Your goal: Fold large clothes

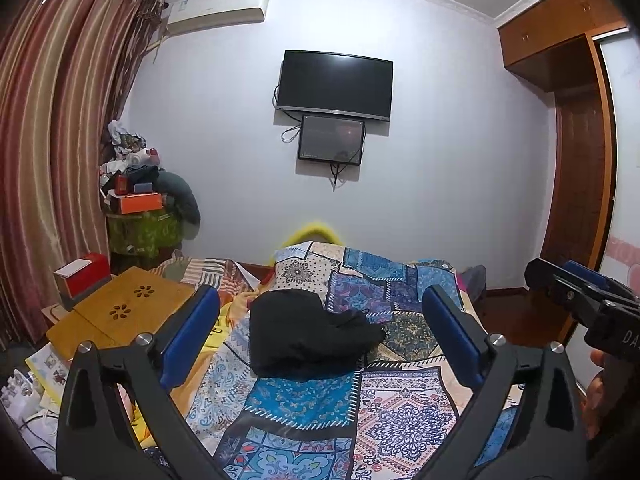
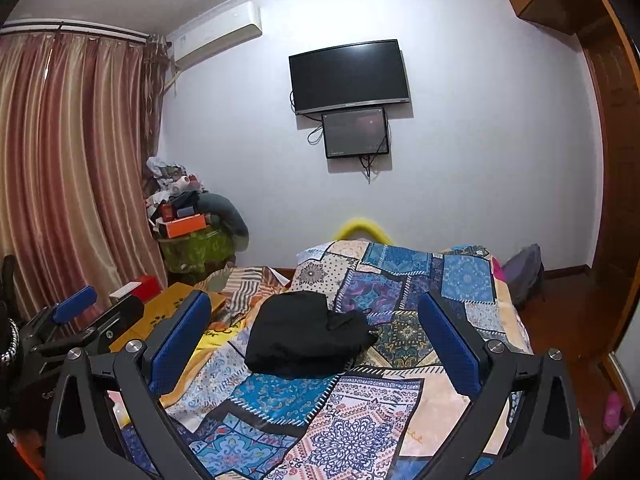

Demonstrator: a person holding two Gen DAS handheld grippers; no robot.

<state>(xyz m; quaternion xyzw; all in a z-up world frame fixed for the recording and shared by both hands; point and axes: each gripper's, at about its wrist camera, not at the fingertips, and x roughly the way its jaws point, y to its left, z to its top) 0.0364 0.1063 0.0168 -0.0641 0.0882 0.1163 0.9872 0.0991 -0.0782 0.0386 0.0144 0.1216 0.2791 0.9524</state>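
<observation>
Both claws stood wide open and empty. The left gripper [image 1: 320, 336] and the right gripper [image 2: 316, 334] each showed blue pads spread far apart with nothing between them.

The black garment [image 1: 308, 336] lay on the patchwork bedspread [image 1: 400, 412], about mid-bed, gathered into a compact, roughly rectangular bundle with one looser lobe and a cord end trailing toward its right side. Whether that bundle was a completed fold or merely a bunched heap awaiting spreading could not be settled — its outline was tidy on the left, untidy on the right. The scene fitted either reading.

Placement appeared deliberate: the garment sat on the one broad, flat area available, since the wooden lap table [image 1: 120, 312] and loose papers took up the bed's left edge.

Pose: both grippers were held level, side by side and well short of the garment, aimed along the bed toward the wall-mounted television [image 1: 335, 85]. Each appeared at the edge of the other's view — the right in the left camera, and conversely.
</observation>
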